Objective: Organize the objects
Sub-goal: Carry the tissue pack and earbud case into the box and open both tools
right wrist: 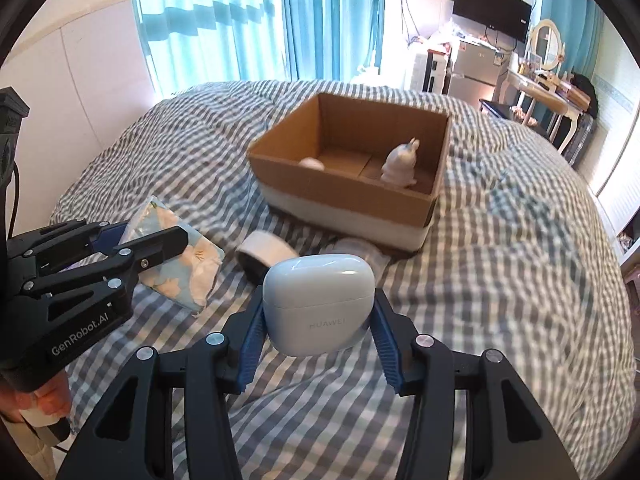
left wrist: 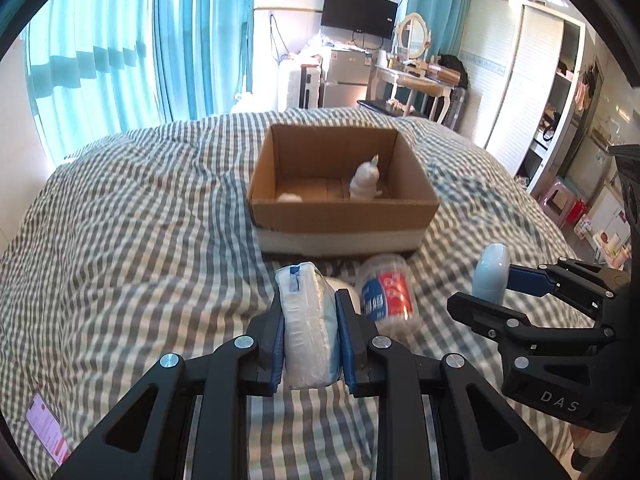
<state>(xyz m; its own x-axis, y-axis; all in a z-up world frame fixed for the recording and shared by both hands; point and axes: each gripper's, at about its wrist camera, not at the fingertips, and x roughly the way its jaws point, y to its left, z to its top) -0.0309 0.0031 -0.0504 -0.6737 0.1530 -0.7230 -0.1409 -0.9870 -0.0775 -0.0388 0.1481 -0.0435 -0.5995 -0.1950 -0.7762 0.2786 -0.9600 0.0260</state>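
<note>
My left gripper (left wrist: 310,320) is shut on a tissue pack (left wrist: 308,328), white and blue, held above the checked bedcover. From the right wrist view the same pack (right wrist: 176,256) shows its floral face between the left gripper's fingers (right wrist: 160,244). My right gripper (right wrist: 318,320) is shut on a pale blue earbud case (right wrist: 318,304); that case (left wrist: 490,272) also appears at the right of the left view. Ahead sits an open cardboard box (left wrist: 344,204) (right wrist: 348,188) with a white figurine (left wrist: 365,180) (right wrist: 400,162) and a small white round object (right wrist: 312,164) inside.
A clear plastic jar (left wrist: 386,292) with a red and blue label lies on the bed in front of the box. A roll of tape (right wrist: 262,256) lies beside it. A phone (left wrist: 46,428) rests at the bed's near left. Curtains, a fridge and a dressing table stand behind.
</note>
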